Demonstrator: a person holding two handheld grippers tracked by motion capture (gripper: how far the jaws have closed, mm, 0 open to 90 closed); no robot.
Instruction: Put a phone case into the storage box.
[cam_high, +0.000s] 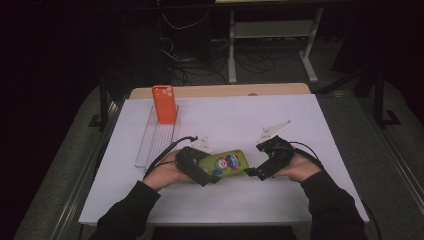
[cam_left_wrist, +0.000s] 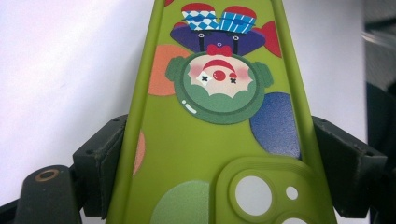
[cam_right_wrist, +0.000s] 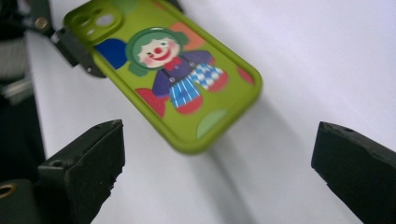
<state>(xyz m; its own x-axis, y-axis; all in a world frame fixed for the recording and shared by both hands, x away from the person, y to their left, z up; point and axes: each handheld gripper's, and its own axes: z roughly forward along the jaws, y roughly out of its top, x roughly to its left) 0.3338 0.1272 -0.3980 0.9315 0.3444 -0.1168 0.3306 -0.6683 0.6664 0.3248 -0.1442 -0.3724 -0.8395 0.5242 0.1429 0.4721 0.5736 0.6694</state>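
Holding green case (cam_high: 223, 162) over mat (cam_high: 300, 130), left gripper (cam_left_wrist: 219, 158) clamped on its camera end; right gripper (cam_right_wrist: 219, 154) wide, empty. Risk: case twisting loose from one-ended hold.

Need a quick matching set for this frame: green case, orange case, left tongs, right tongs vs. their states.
Things:
1. green case
2. orange case
3. left tongs
4. right tongs

States:
A. open, nothing between the jaws
B. standing upright in the clear rack
C. shut on the camera end of a case
D. held above the table, clown print up

Pairs: 1-D, 2-B, 3-C, 4-A
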